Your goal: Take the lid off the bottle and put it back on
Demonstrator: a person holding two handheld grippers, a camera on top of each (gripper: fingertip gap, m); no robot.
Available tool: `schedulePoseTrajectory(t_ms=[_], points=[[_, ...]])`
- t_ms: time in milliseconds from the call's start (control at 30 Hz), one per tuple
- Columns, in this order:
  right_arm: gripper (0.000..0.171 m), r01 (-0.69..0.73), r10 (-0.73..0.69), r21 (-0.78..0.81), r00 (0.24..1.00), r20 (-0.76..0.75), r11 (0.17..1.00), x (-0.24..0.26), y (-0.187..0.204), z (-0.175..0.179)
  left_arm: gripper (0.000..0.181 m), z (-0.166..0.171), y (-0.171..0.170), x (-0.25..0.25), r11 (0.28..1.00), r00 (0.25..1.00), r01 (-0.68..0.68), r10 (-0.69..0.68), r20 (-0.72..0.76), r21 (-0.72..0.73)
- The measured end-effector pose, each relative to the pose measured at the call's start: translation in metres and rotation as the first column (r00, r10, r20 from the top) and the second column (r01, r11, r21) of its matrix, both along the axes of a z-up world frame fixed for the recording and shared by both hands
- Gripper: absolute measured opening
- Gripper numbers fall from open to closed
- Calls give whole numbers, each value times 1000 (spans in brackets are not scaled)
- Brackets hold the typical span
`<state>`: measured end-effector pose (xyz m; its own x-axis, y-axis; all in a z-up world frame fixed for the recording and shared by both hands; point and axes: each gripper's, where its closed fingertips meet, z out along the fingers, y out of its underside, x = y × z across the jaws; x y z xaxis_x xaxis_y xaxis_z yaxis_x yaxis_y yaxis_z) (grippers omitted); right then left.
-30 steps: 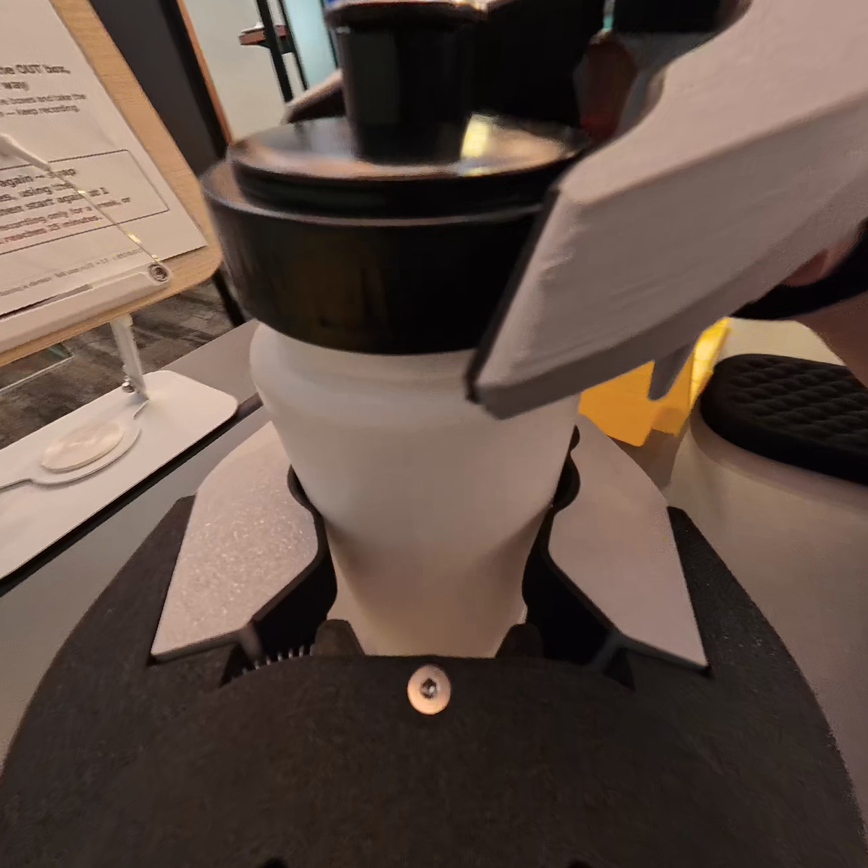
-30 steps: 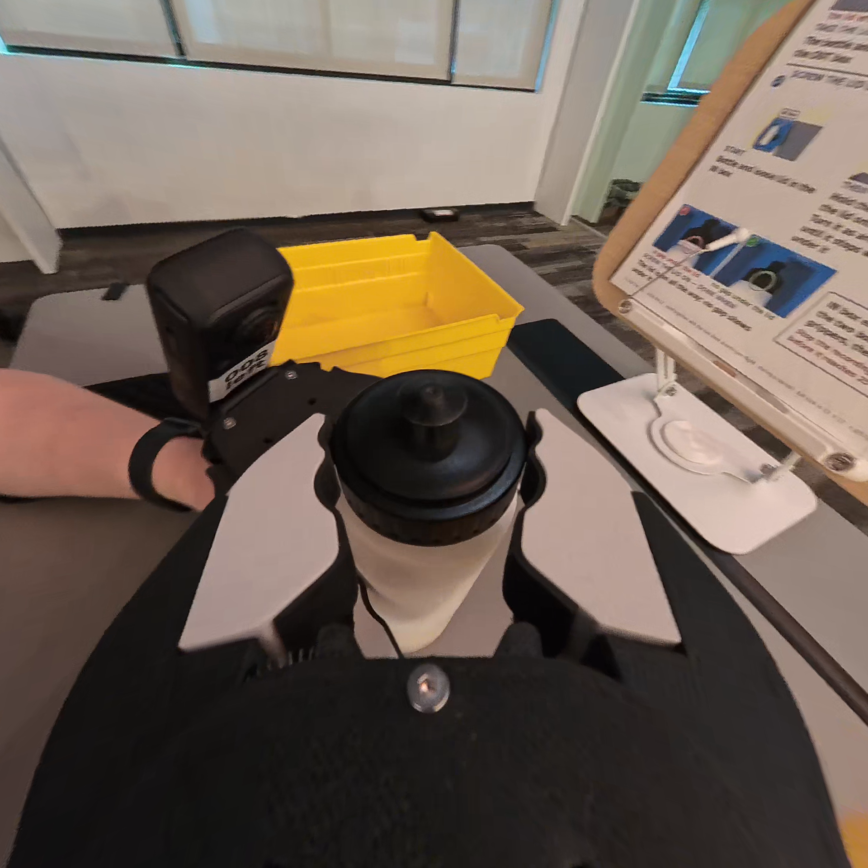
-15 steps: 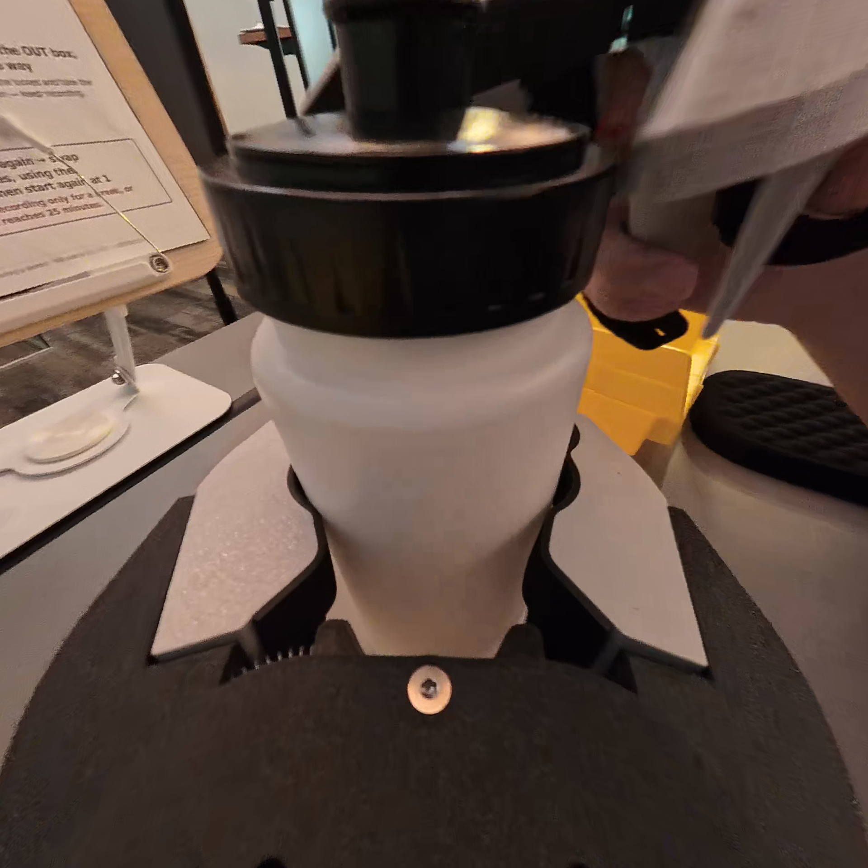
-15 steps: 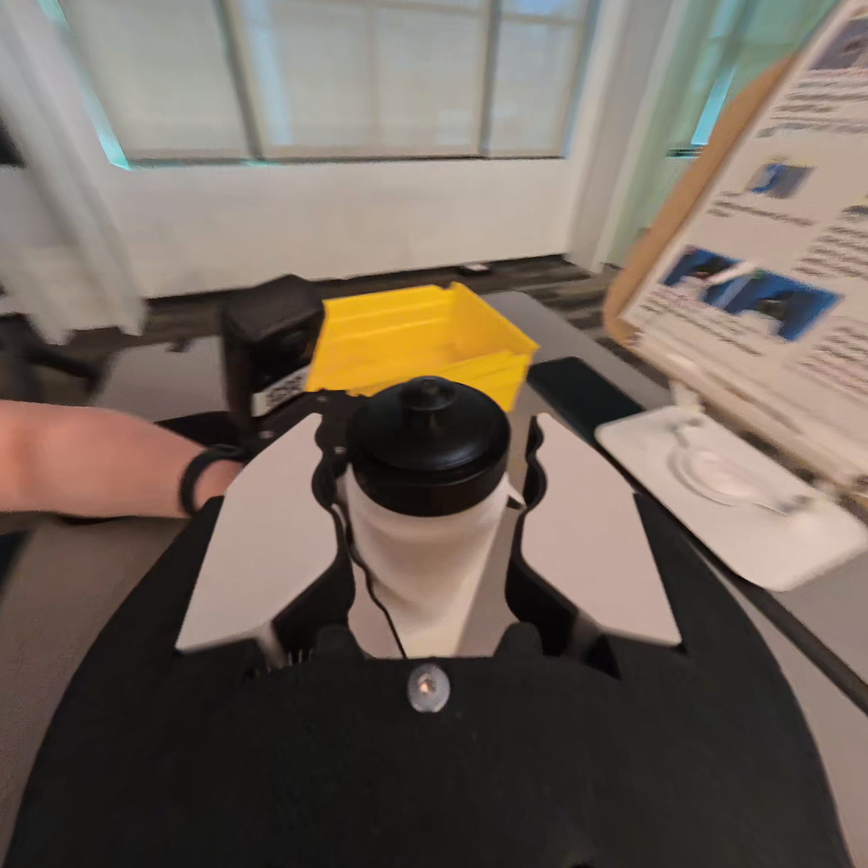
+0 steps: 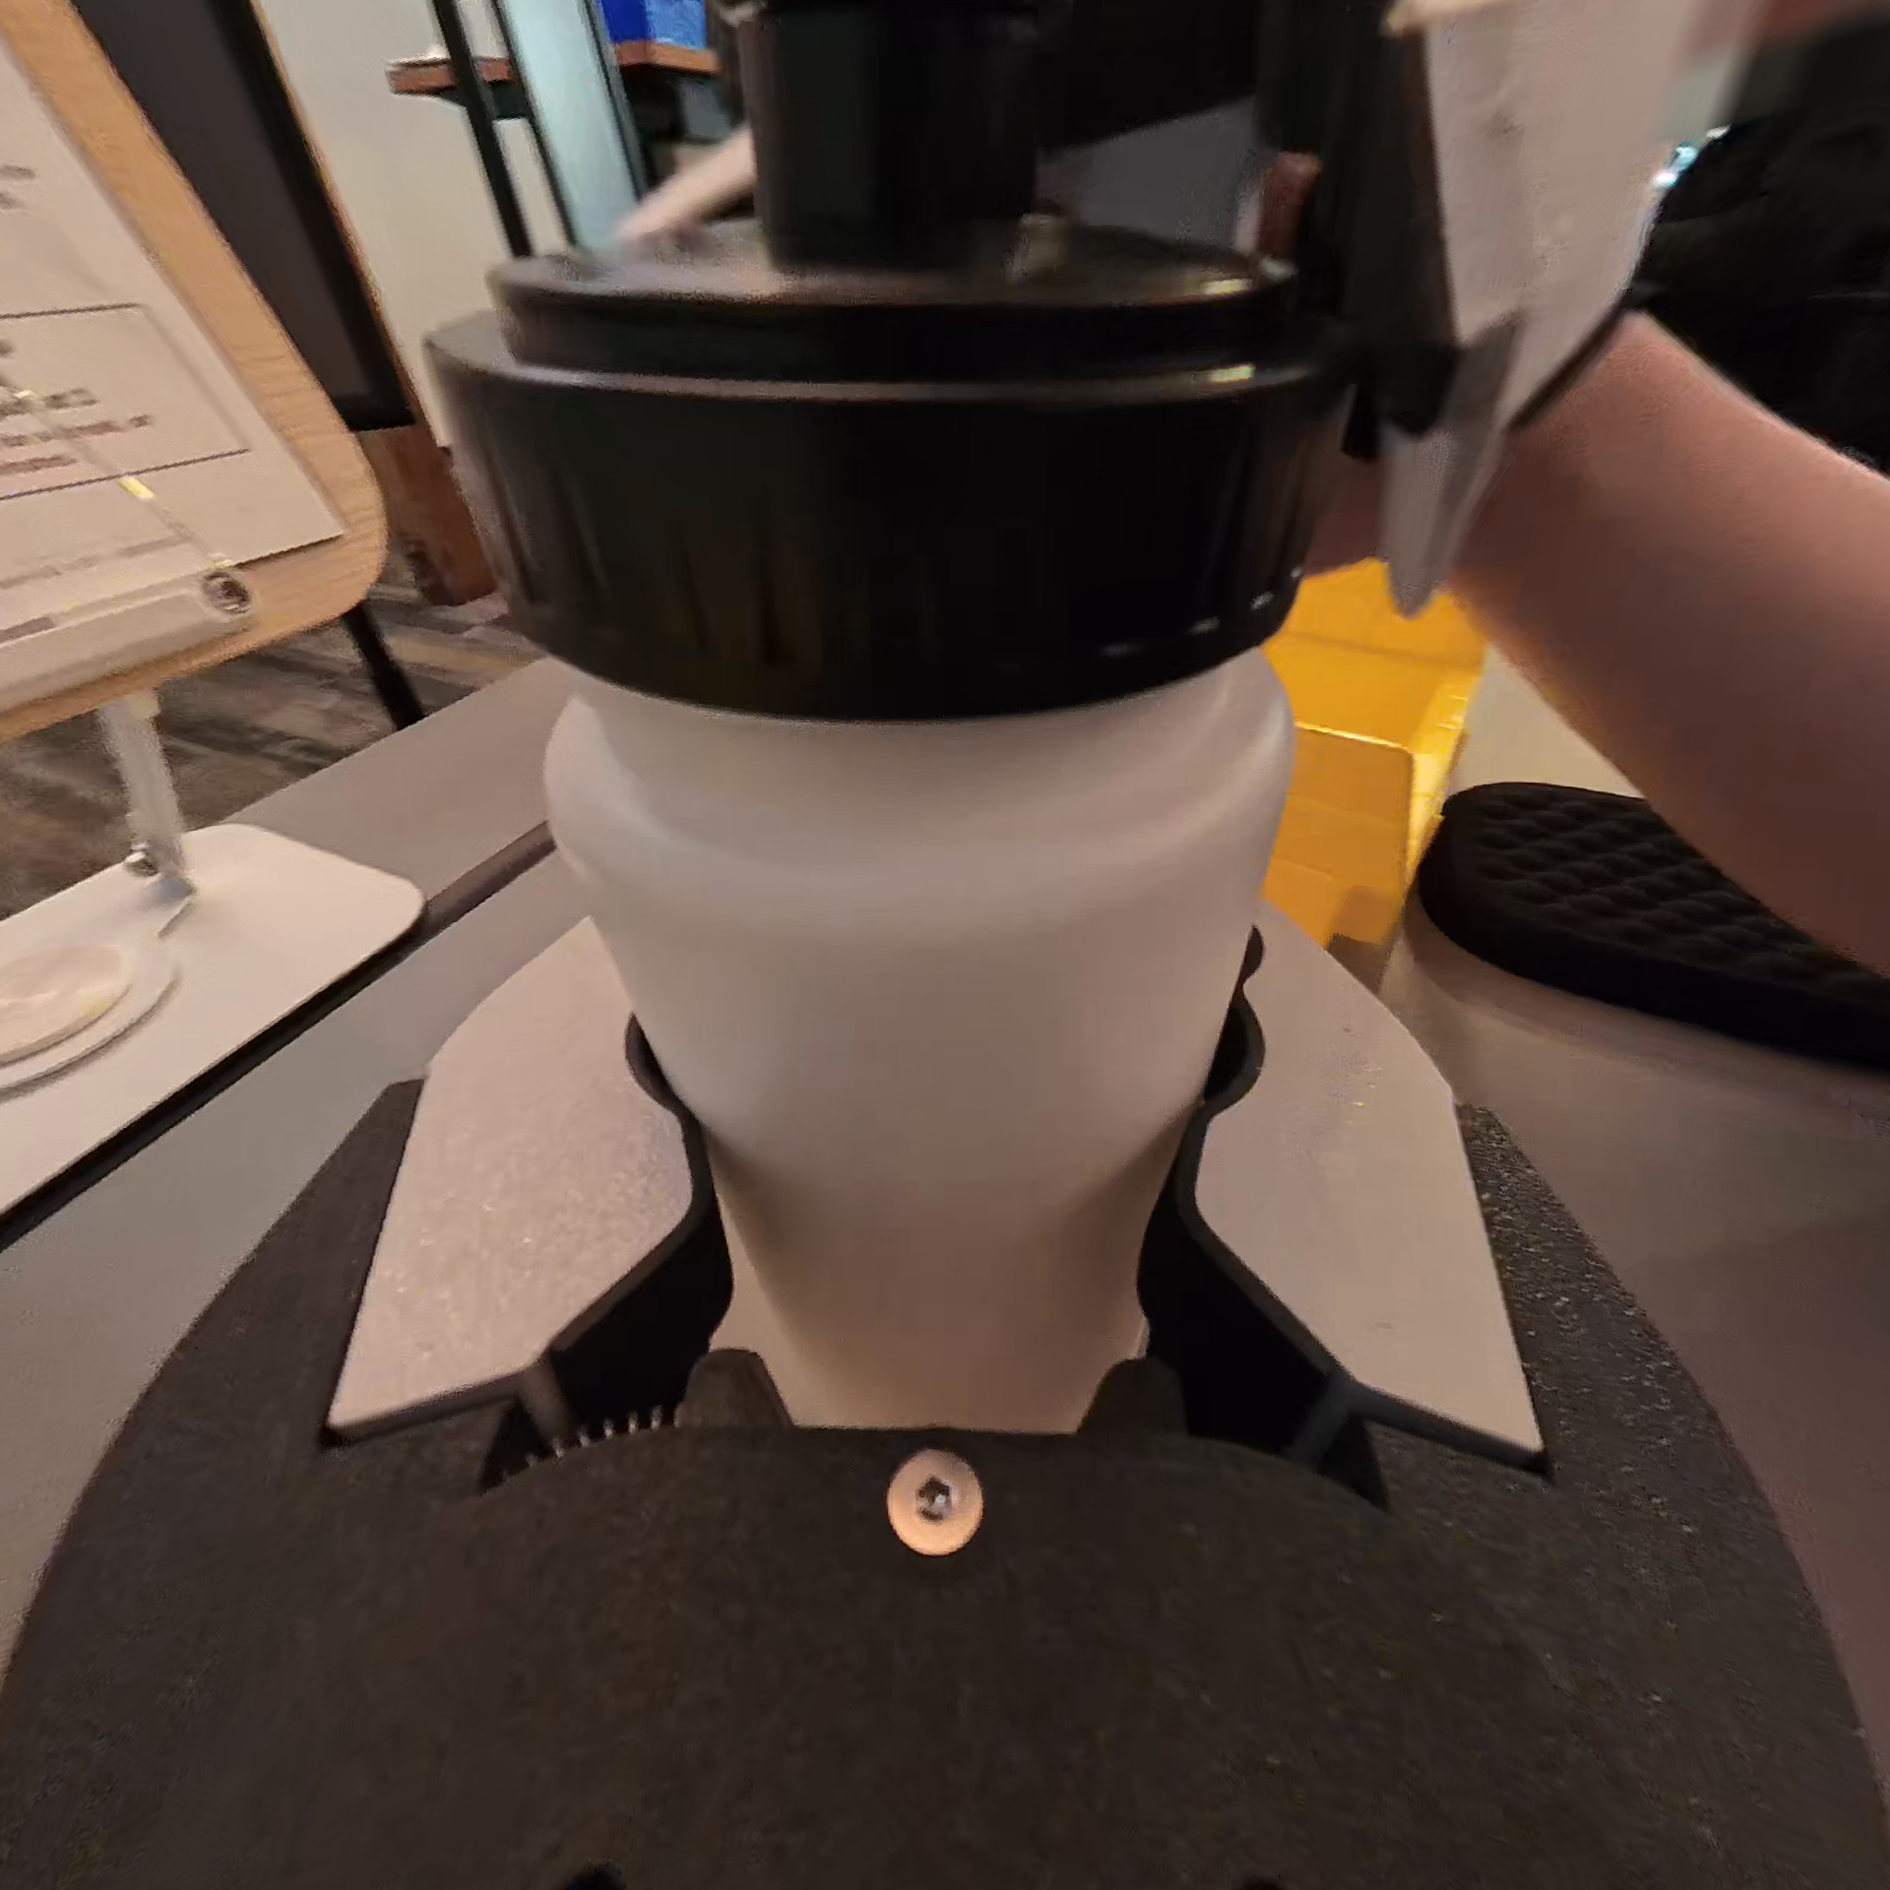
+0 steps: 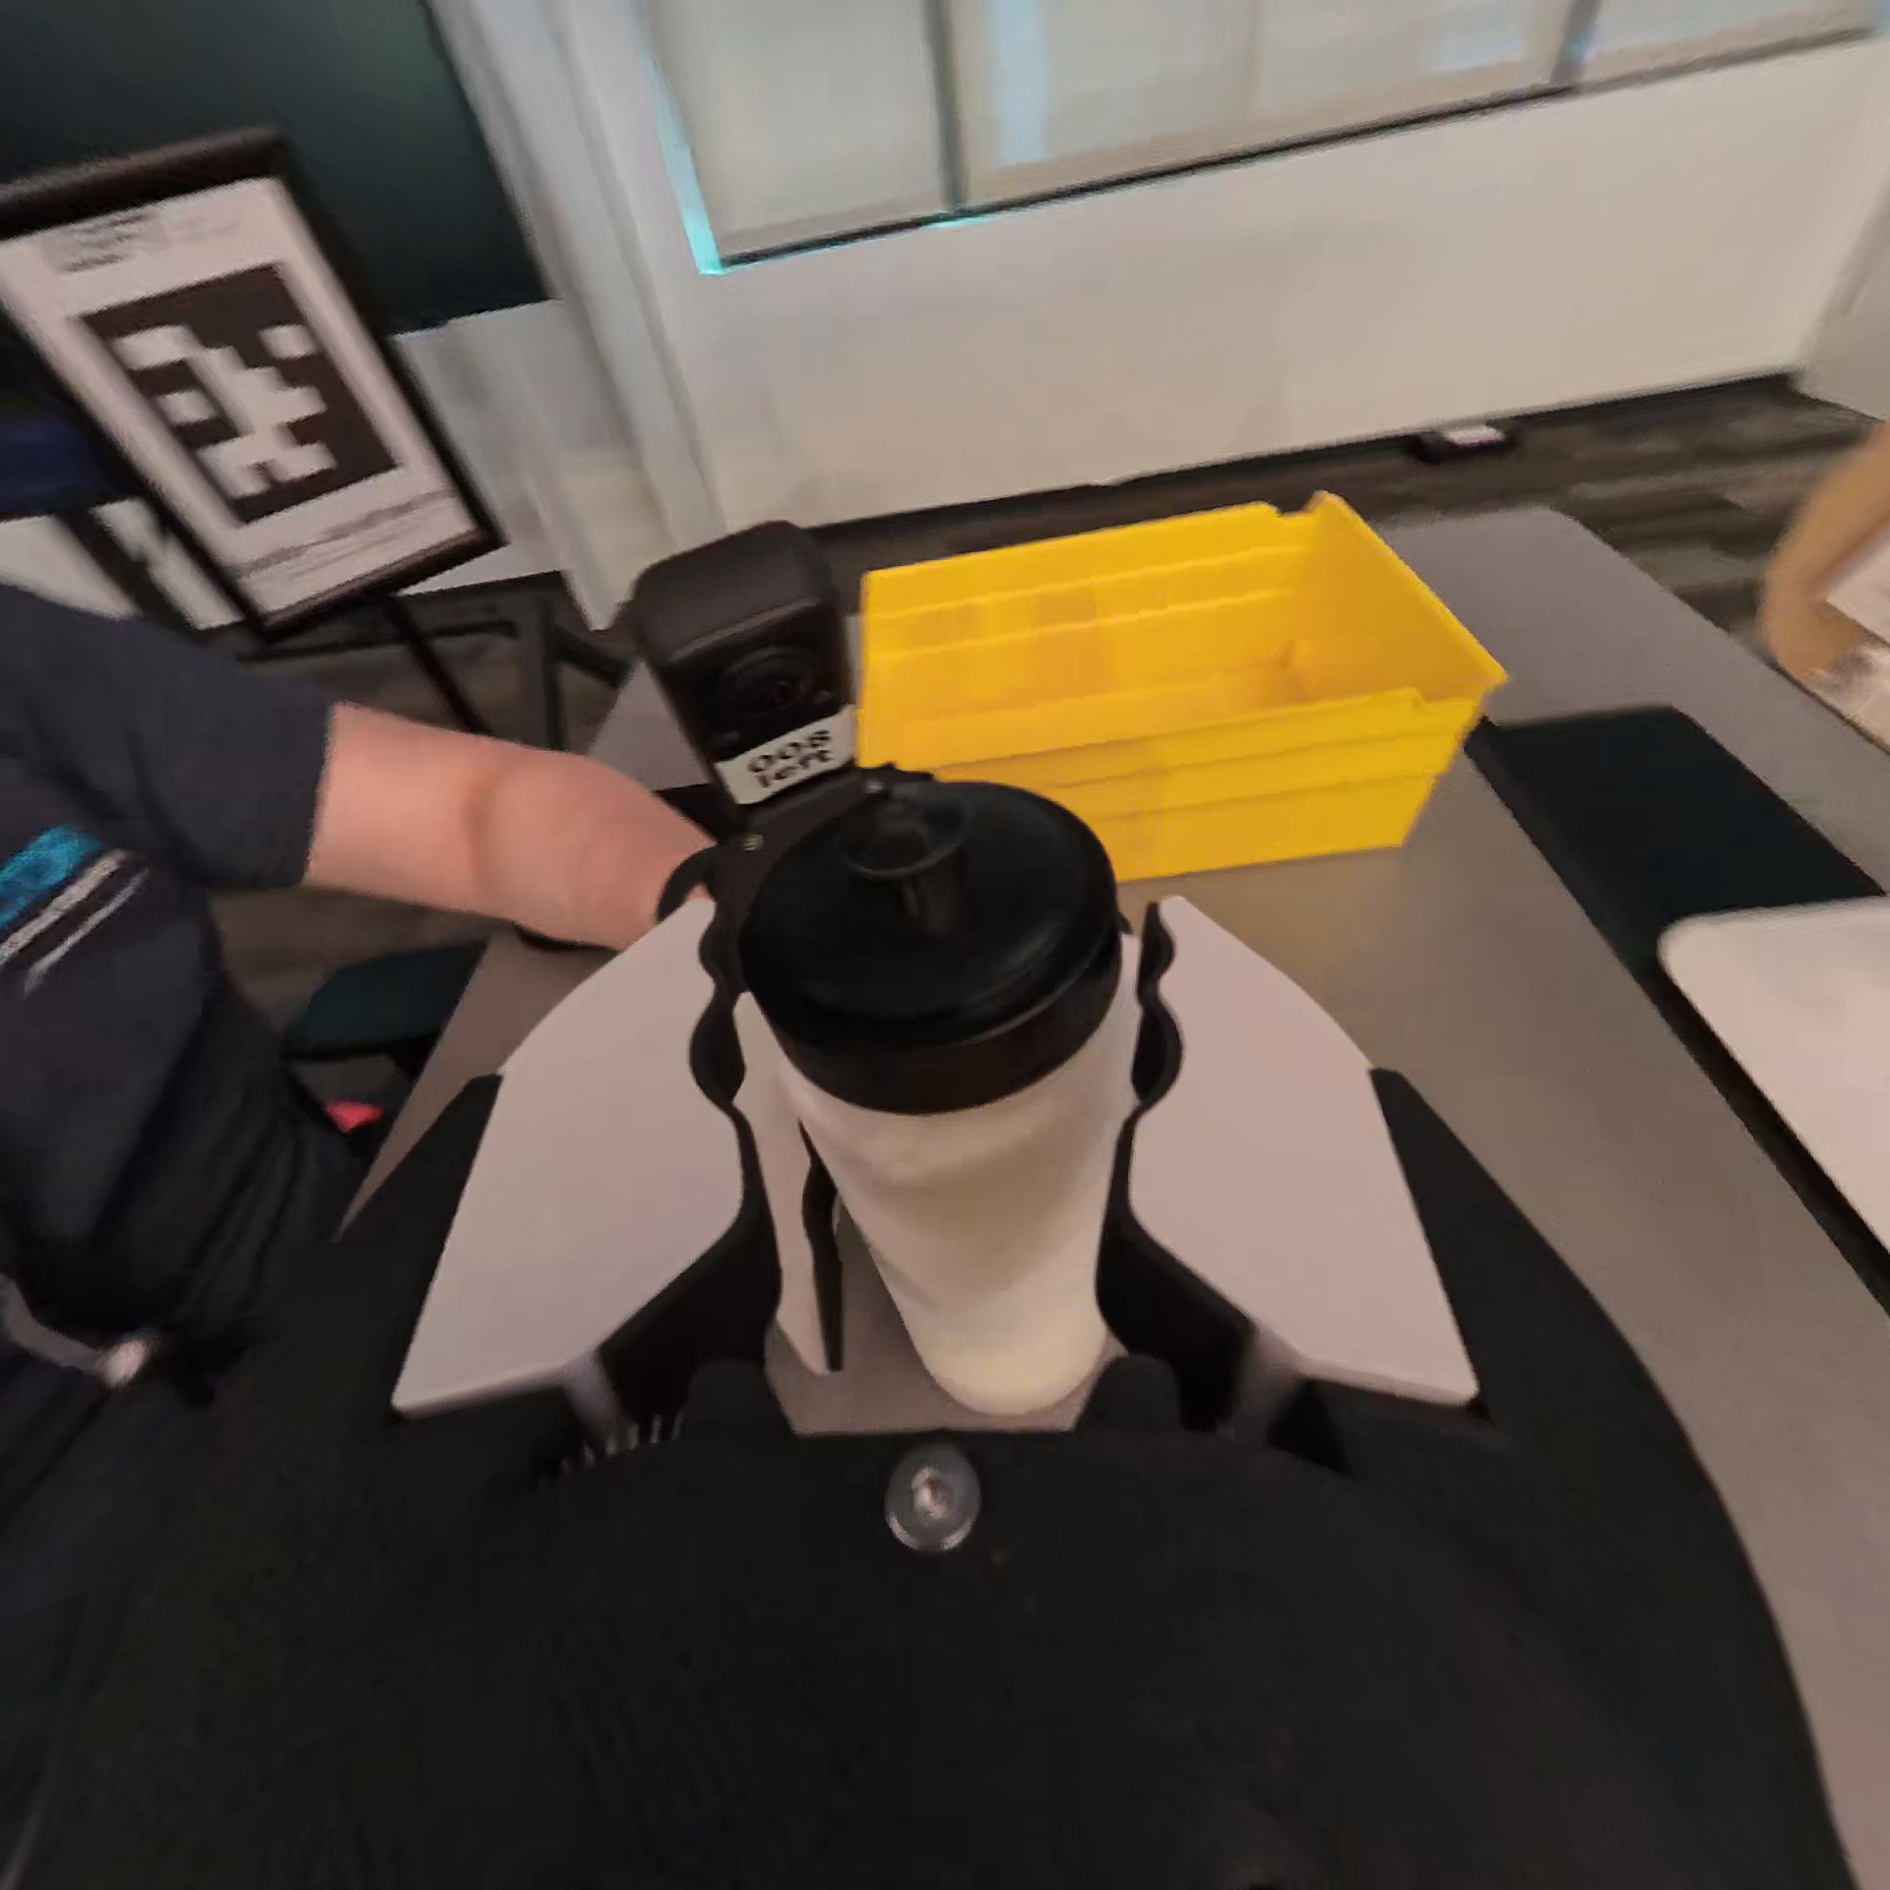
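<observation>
The tall white plastic bottle (image 5: 920, 818) stands upright on the grey worktop (image 5: 1636, 1176). Its round black screw lid (image 5: 880, 511) is on top. It sits level on the neck, so I think it is screwed on, at least partly.

The left tool (image 5: 931, 982) holds the bottle low down, around its white body. Its two grey fingers (image 5: 511, 1176) press on both sides, closed just to the width of the bottle. I think it holds there so the bottle cannot spin or tip when the lid gets turned. That also leaves the lid free.

The right tool (image 6: 936, 910) comes from above, with one finger on each side of the lid. That is the right spot to twist it. Its opening is only a bit wider than the lid. The left finger (image 6: 614, 1074) looks like it is touching the lid's edge. On the other side a thin strip of white bottle shows beside the lid. The picture is blurry, so I cannot tell if the tool is squeezing the lid or is just loose around it.

A yellow plastic bin (image 6: 1176, 716) sits behind the bottle, farther back on the worktop.
</observation>
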<state>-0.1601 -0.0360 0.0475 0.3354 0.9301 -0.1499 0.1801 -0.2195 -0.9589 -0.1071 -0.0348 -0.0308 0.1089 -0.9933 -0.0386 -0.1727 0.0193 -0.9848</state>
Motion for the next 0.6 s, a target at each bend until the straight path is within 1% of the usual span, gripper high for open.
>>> schedulePoseTrajectory(t_ms=[67,100,167,200,233,300,367,400,433,467,500,533,567,600], points=[[89,182,-183,37,982,37,983,5,8,-2,102,0,7,-1,999,999,-50,50,-12,8],[89,264,-270,84,961,60,961,7,11,-2,102,-1,8,-1,998,998,-68,68,-17,11],[83,367,-381,139,920,89,920,8,13,0,102,-1,10,-1,995,995,-101,101,-21,5],[77,379,-391,116,914,106,918,7,13,-1,102,-1,11,-1,994,994,-108,108,-23,-5],[71,359,-367,84,922,127,930,4,10,-2,102,-1,11,-1,995,995,-101,101,-26,-6],[71,279,-289,79,939,184,957,3,7,-4,102,-1,8,-2,997,997,-73,73,-24,7],[72,142,-151,58,966,211,988,3,2,-5,102,-2,3,-2,999,999,-33,34,-34,28],[72,38,-55,80,973,225,996,3,-3,-5,102,-2,-1,-1,999,999,-8,10,-39,50],[72,-69,47,97,976,212,993,4,-9,-4,102,-2,-5,0,998,999,18,-16,-43,63],[71,-153,138,74,975,174,985,6,-13,-3,102,-2,-9,1,997,998,41,-39,-46,58],[71,-200,196,19,973,124,980,7,-14,-4,102,-2,-9,2,998,998,41,-38,-43,48],[71,-206,208,-26,976,66,978,7,-10,-2,102,-2,-6,1,999,999,23,-22,-36,32],[71,-170,172,-60,985,22,984,7,-3,0,102,-1,-2,0,1000,1000,2,-1,-30,8],[73,-107,109,-79,994,15,991,8,4,-1,102,-1,3,-1,1000,999,-22,22,-29,-3]])
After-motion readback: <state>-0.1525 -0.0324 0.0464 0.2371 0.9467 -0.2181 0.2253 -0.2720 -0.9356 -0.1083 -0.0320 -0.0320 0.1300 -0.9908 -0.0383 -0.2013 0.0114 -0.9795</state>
